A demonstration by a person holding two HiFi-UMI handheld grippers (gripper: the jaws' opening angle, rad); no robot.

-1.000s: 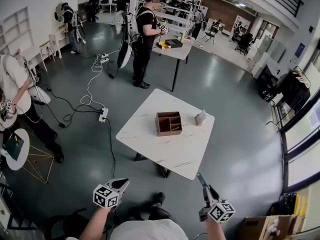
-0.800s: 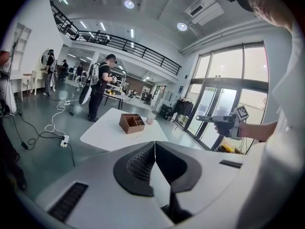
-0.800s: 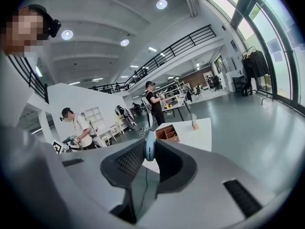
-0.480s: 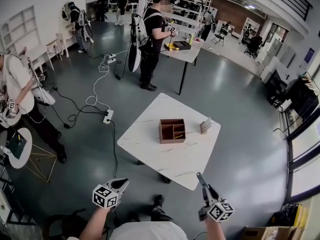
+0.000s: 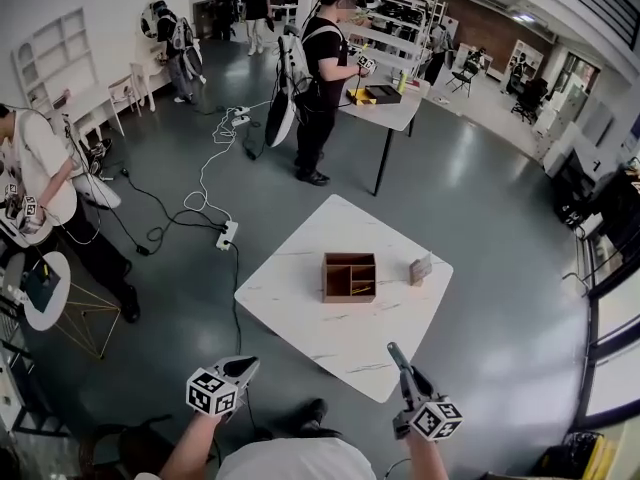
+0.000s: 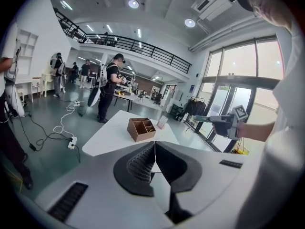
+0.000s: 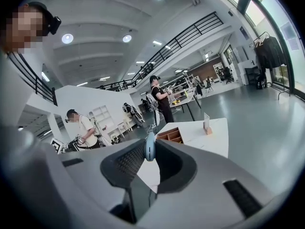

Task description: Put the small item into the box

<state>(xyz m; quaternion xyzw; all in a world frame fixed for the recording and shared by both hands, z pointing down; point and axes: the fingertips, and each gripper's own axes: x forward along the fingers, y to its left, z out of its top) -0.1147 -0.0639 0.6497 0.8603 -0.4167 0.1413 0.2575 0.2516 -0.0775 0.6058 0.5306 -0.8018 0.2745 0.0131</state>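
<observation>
A brown wooden box (image 5: 349, 276) with several compartments stands in the middle of a white marble-look table (image 5: 300, 298). It shows too in the left gripper view as the box (image 6: 141, 128) and in the right gripper view as the box (image 7: 170, 135). My right gripper (image 7: 150, 149) is shut on a small pale blue item (image 7: 150, 146), held in the air short of the table's near corner. In the head view the right gripper (image 5: 392, 349) points at the table. My left gripper (image 5: 247, 366) hangs over the floor, left of the table, its jaws pressed together with nothing between them.
A small card stand (image 5: 421, 268) sits right of the box. A power strip and cables (image 5: 228, 234) lie on the floor left of the table. A person (image 5: 325, 78) stands at a far table (image 5: 385, 106); another person (image 5: 45, 193) stands at the left.
The table and box sit a little nearer and further right in the head view than before. Both grippers keep the same pose.
</observation>
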